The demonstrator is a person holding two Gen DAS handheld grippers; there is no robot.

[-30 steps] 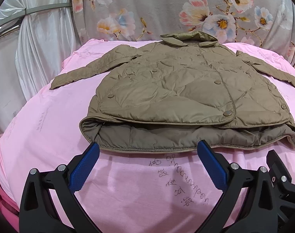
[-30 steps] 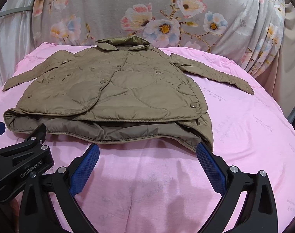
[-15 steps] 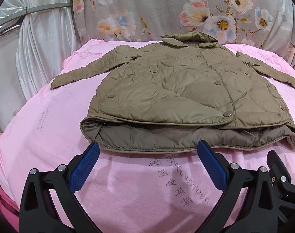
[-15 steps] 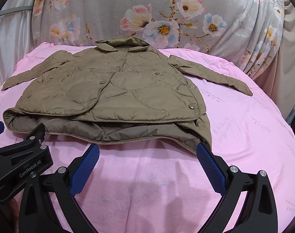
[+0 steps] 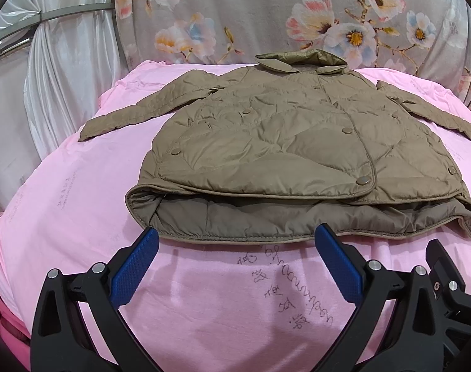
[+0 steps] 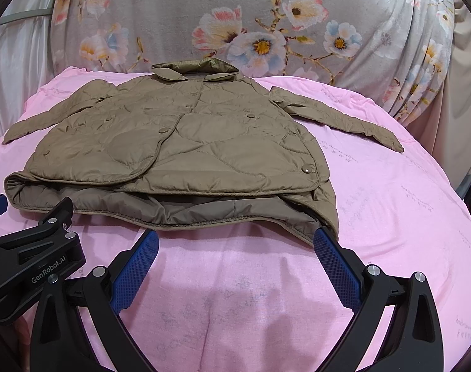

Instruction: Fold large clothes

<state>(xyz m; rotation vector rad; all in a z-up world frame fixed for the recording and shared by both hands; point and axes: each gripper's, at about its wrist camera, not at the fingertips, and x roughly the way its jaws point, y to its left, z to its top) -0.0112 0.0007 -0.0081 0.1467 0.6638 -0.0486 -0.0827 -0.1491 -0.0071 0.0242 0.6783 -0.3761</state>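
The jacket (image 5: 297, 142) is olive-brown with diamond quilting. The sheet (image 5: 80, 217) under it is pink. The cloth (image 6: 266, 24) behind the jacket is grey with pink, white and blue flowers.

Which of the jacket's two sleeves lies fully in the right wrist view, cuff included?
The sleeve stretching right across the pink sheet; the other runs off toward the left edge.

I see the olive-brown quilted jacket (image 5: 285, 142) lying flat, front up and snapped shut, on the pink sheet (image 5: 80, 217), collar at the sheet's far edge, both sleeves spread outward, hem gaping open at its near side.
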